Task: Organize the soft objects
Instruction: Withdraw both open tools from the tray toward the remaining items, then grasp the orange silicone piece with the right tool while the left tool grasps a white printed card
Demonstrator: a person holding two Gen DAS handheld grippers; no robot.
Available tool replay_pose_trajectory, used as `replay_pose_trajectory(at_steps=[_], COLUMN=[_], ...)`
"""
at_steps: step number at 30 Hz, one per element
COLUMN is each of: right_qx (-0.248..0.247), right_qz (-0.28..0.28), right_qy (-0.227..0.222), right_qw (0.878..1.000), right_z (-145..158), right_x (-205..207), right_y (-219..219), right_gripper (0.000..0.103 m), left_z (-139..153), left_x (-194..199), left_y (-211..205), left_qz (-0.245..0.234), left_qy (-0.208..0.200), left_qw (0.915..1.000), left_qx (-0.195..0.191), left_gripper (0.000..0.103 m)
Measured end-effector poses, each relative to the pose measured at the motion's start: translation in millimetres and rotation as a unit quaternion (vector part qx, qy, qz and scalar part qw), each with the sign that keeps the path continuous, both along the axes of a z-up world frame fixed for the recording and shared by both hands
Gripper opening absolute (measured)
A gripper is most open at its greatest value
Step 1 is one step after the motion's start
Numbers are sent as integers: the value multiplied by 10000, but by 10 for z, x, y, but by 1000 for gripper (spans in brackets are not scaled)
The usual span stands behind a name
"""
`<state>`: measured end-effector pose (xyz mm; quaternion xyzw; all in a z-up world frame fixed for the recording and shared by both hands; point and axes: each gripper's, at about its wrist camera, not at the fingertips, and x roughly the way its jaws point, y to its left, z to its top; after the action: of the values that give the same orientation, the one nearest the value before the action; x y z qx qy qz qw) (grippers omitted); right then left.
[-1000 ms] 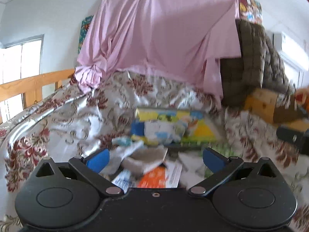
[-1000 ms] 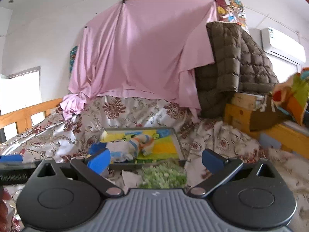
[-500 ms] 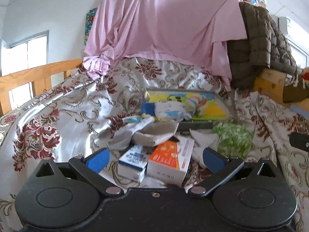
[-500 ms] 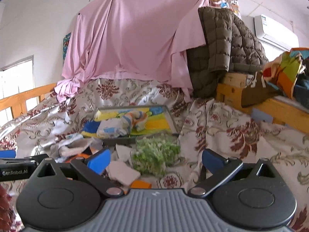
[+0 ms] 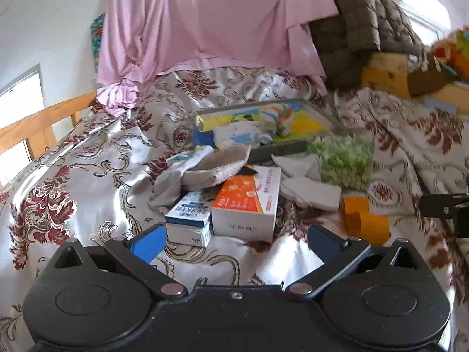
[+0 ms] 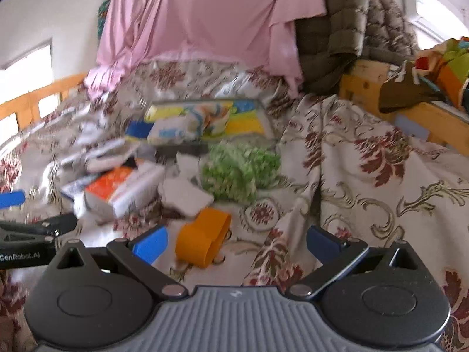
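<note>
Satin floral bedspread [image 5: 88, 176] carries a mixed pile mid-bed: grey sock [image 5: 202, 167] draped over two cartons, white folded cloths [image 5: 310, 187], fluffy green item [image 5: 343, 161], orange band [image 6: 202, 240], and a tray [image 5: 293, 146] behind with some cloth already in it. Left hand-held gripper [image 5: 234, 237] and right hand-held gripper [image 6: 237, 240] hang above the bed, jaws wide apart, nothing held. Step looks like approach before first pick. Next move likely: lower onto a soft piece, avoid the cartons.

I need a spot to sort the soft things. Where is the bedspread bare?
Free: the bedspread left of the grey sock, toward the wooden rail, and the stretch right of the green fluffy cloth. Crowded: between the tray, orange box and orange band.
</note>
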<state>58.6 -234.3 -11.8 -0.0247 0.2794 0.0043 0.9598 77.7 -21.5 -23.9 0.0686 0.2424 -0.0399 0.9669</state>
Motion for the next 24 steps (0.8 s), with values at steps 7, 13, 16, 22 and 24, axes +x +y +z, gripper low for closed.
replay_pose_trajectory(at_steps=[7, 13, 16, 22, 24], right_qx=[-131, -183, -192, -183, -252], right_qz=[78, 112, 157, 230, 279], right_qy=[261, 375, 431, 525, 528], right_qw=[9995, 9991, 9988, 9982, 9979], right_z=[-72, -89, -102, -125, -132], right_x=[62, 100, 113, 162, 183], right_y=[46, 51, 59, 40, 45], right_gripper=[103, 103, 103, 103, 103], left_z=[-18, 31, 51, 106, 129], left_x=[17, 60, 100, 212, 272], left_y=[-49, -60, -64, -107, -132], left_qz=[-60, -214, -309, -636, -829], left_qy=[116, 127, 137, 107, 99], left_qw=[9996, 9994, 9992, 9973, 9955], left_qx=[231, 231, 232, 362, 447], left_gripper=[102, 102, 102, 102, 102])
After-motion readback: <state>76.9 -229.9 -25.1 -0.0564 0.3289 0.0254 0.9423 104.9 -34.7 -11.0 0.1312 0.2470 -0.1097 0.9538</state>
